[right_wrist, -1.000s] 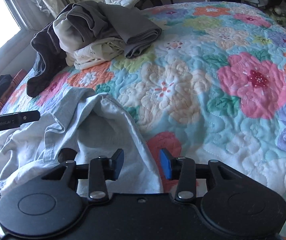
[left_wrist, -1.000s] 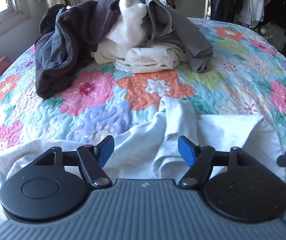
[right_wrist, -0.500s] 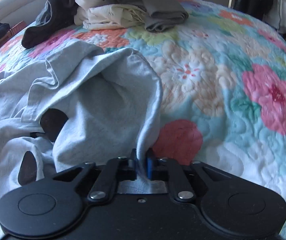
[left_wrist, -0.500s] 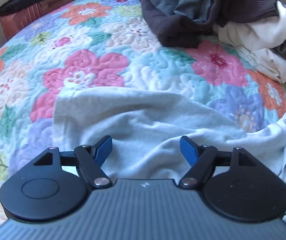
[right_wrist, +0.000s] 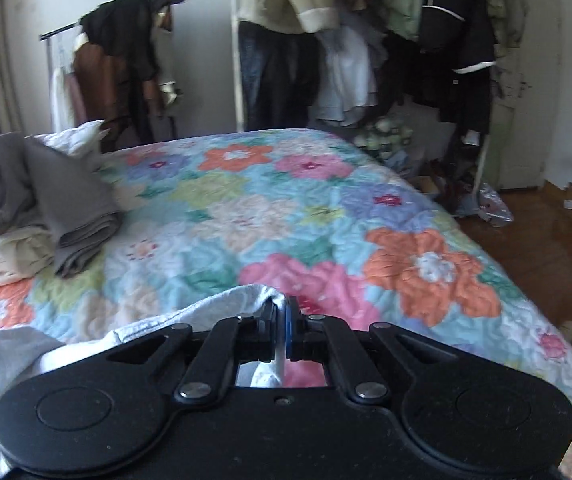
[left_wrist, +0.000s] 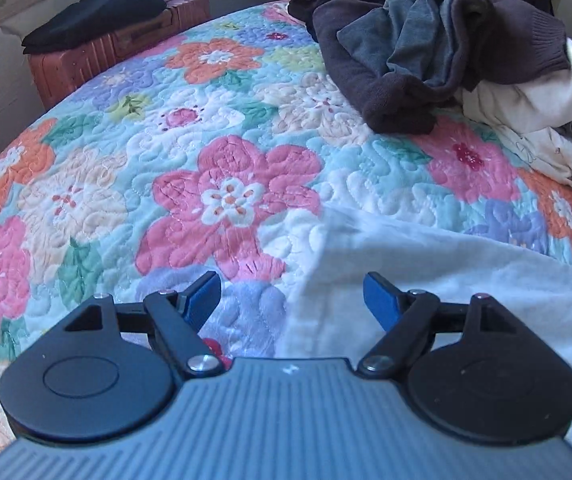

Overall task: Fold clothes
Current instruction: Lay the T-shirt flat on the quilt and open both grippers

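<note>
A floral quilt (left_wrist: 230,200) covers the bed, with a heap of unfolded clothes (left_wrist: 438,60) toward its far edge and a red suitcase (left_wrist: 114,52) just beyond the bed's side; loaded clothes racks (right_wrist: 326,40) line the wall, somewhat blurred. The pale grey garment (left_wrist: 446,280) lies along the near edge. The left claw (left_wrist: 292,294) has just been opening wide over the garment's corner, touching nothing. The right claw (right_wrist: 282,330) is clamped on the garment's edge (right_wrist: 254,296).

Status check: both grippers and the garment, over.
Right gripper shut on the light grey garment. Left gripper open, jaws just widening, over the garment's corner. Clothes pile clear behind.
</note>
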`<action>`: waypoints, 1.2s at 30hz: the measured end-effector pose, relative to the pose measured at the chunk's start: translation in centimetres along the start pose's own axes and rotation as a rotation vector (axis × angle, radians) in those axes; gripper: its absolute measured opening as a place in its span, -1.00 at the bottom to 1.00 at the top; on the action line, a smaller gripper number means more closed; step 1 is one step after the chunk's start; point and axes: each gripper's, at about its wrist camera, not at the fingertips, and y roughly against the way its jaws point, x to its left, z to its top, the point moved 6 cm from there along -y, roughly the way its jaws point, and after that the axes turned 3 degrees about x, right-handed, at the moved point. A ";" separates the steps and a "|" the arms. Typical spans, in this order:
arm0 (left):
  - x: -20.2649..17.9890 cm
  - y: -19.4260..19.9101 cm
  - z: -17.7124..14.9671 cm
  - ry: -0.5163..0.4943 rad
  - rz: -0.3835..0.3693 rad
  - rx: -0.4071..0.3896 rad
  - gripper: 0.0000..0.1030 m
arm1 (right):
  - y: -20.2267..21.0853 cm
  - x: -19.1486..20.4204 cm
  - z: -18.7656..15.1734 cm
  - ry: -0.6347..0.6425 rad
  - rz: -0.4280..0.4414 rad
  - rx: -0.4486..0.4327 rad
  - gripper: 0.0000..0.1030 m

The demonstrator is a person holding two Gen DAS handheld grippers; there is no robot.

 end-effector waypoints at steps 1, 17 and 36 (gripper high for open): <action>0.0 -0.1 0.0 0.009 -0.013 0.000 0.61 | -1.4 -1.0 -0.5 -0.006 -0.031 0.064 -0.82; -5.6 -5.4 -1.5 -0.099 -0.154 0.095 0.90 | 3.5 4.4 -0.5 -0.031 0.450 0.153 0.25; -14.6 -1.4 9.6 -0.222 -0.024 -0.275 -0.94 | -0.8 15.3 3.6 0.276 0.310 -0.130 -0.93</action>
